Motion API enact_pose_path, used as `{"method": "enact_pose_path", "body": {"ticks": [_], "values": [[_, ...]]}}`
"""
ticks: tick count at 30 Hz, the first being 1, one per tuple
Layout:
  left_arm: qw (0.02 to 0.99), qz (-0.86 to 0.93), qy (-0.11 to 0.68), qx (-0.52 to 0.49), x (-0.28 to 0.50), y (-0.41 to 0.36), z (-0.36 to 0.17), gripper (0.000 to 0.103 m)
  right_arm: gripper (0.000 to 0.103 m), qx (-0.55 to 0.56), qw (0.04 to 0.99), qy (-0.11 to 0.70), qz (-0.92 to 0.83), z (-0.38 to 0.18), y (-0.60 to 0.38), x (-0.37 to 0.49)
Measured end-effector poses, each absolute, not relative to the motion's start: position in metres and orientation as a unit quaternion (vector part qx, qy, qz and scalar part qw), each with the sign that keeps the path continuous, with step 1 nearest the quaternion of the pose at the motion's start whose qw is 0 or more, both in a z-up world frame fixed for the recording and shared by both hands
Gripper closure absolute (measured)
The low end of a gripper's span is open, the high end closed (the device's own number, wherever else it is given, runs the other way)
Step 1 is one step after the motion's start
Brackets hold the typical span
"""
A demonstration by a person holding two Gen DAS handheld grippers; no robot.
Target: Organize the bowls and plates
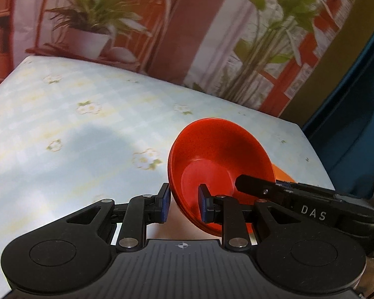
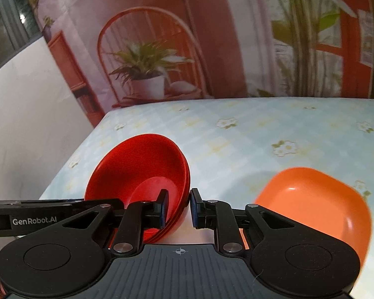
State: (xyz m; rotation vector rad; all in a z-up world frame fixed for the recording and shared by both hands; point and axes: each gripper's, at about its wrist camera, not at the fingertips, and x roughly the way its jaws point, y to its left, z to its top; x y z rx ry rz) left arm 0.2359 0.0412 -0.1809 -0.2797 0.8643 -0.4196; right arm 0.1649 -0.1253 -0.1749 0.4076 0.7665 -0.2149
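- The stack of red bowls (image 1: 219,164) is clamped at its rim by the left gripper (image 1: 184,203) and, at the opposite rim, by the right gripper (image 2: 179,208).
- The stack is held tilted above the floral tablecloth (image 2: 261,134).
- An orange plate (image 2: 316,199) is seen near the bowls.

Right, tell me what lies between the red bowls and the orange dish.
In the right wrist view, bare flowered tablecloth lies between the red bowls and the orange dish, plus one finger of the right gripper outside the bowls.
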Motion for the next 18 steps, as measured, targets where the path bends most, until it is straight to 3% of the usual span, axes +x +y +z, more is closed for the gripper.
{"method": "enact_pose_path", "body": {"ticks": [18], "values": [[0.855, -0.276, 0.433, -0.074, 0.246, -0.050, -0.173, 0.078, 0.085, 0.238, 0.897, 0.334, -0.166, -0.173, -0.204, 0.088]]}}
